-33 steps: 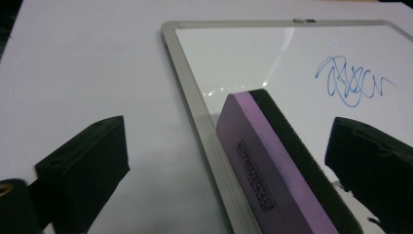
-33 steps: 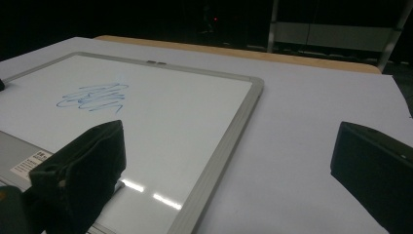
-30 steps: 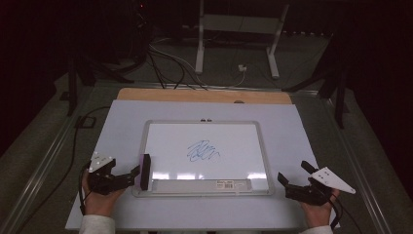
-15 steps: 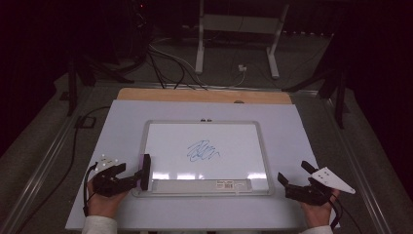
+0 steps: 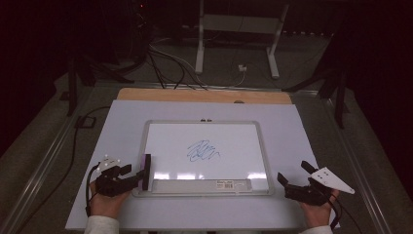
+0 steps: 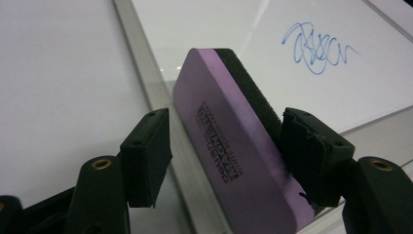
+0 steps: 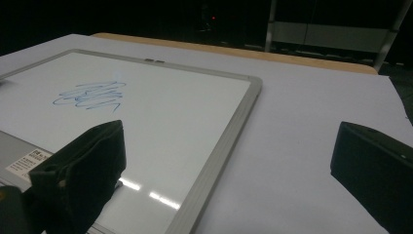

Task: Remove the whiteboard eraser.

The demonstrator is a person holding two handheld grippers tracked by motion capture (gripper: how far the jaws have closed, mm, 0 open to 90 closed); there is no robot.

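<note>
A whiteboard (image 5: 253,146) with a silver frame lies on the white table sheet, with a blue scribble (image 5: 203,151) near its middle. A purple eraser (image 5: 145,171) with a black felt side stands on edge on the board's left frame. My left gripper (image 5: 138,176) is open with its jaws on either side of the eraser (image 6: 229,122). In the left gripper view (image 6: 226,151) the right jaw touches the felt and a gap remains at the left jaw. My right gripper (image 5: 293,173) rests open off the board's lower right corner, its jaws wide apart (image 7: 229,170) with nothing between them.
The white sheet (image 5: 302,126) covers a wooden tabletop whose far edge (image 5: 204,95) shows. A label strip (image 5: 234,184) runs along the board's near frame. Cables (image 5: 165,63) and a metal stand (image 5: 238,29) sit on the dark floor beyond.
My left gripper has slid right towards the board's left edge until its jaws straddle the eraser. The right gripper and the board have stayed still.
</note>
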